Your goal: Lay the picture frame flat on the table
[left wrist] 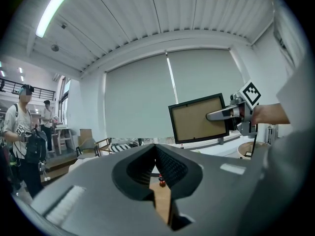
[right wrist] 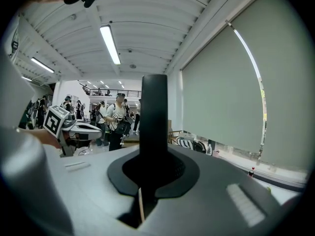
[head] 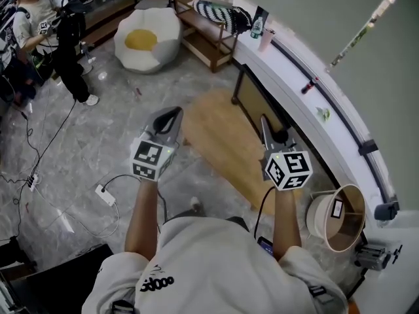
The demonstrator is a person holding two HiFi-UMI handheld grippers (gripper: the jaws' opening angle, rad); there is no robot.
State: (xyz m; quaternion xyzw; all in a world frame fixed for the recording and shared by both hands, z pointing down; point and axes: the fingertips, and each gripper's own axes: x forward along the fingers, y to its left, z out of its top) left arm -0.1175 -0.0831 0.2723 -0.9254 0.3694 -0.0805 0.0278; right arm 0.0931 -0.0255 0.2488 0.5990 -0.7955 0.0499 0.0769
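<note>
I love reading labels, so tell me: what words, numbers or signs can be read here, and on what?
Nothing reads clearly.
Shirt print: dark letters, too blurred.
Basket tag: too small.
Bottle label: too small.
Left cube, right cube: square patterns, no letters.

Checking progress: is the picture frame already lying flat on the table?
No, the picture frame stands upright, its edge held in the right tool.

Black picture frame [left wrist: 197, 123] with brown backing, pale wood table [head: 216, 142], white beanbag [head: 147, 41] with yellow centre
</note>
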